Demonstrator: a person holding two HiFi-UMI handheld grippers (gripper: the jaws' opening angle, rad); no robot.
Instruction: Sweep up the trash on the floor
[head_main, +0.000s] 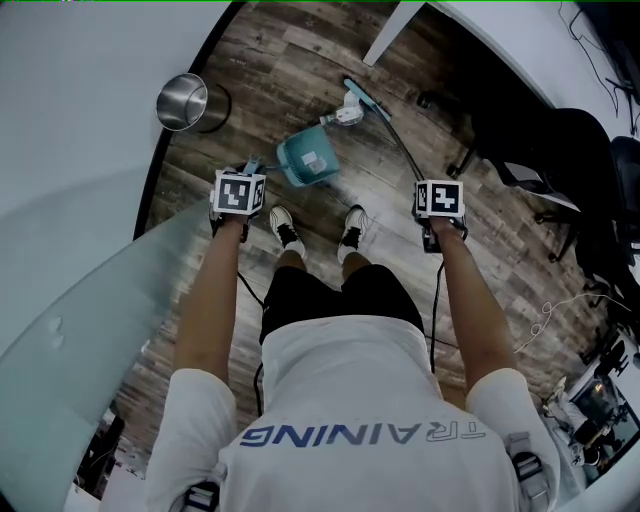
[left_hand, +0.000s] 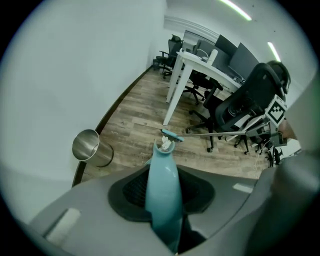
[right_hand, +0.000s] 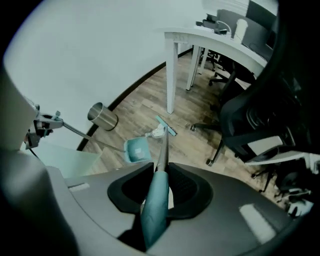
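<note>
The room has a brown wood floor (head_main: 300, 60) and a curved white wall. At the far left a shiny metal bin (head_main: 182, 101) stands by the wall. Next, the left gripper (left_hand: 162, 200) pinches the blue handle of the dustpan (head_main: 308, 160). The pan is low, in front of the person's shoes. I cannot tell if its front edge sits flat on the floor.

Just past the pan lies the trash (head_main: 347, 113), a small white scrap. It touches the blue broom head (head_main: 368, 101). To the right, the right gripper (right_hand: 159, 197) is pinched on the broom's long handle. Black chairs (head_main: 540, 140) stand far right.

I think the job now is to push the scrap in. Press the pan's edge down flat. Then pull the broom toward it with short, soft strokes.
</note>
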